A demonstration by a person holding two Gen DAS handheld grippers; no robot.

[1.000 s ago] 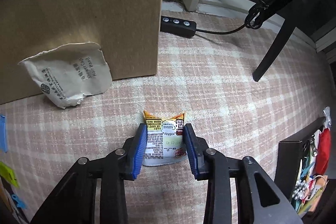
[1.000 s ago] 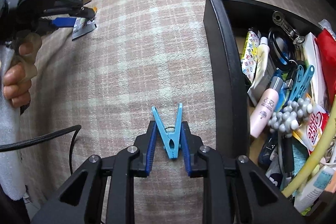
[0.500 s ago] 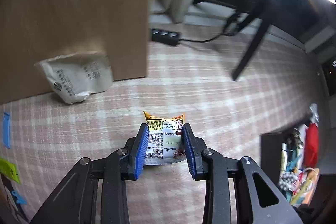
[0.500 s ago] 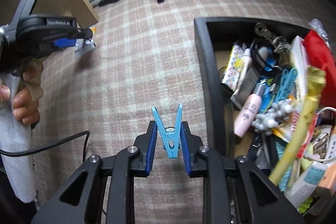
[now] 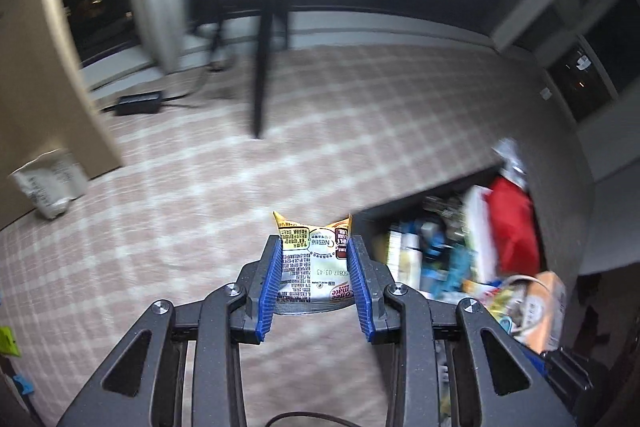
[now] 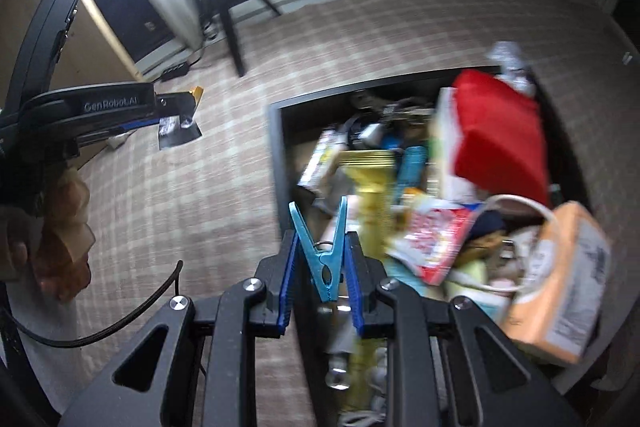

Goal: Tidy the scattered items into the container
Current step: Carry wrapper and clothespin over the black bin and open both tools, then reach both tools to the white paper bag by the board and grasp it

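Container (image 6: 276,163) crammed; we carry Nestle sachet (image 5: 314,267) clenched in left gripper (image 5: 314,281), blue clothespin (image 6: 322,259) in right gripper (image 6: 320,273). Risk: drops bounce off heap beside container.

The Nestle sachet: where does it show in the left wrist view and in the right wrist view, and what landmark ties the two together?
Left wrist view: the Nestle sachet sits bottom centre, pinched between the left gripper fingers.
Right wrist view: upper left, a small sachet at the tip of the left gripper, above the carpet.
Shared landmark: the black container full of items, with the red pouch inside.
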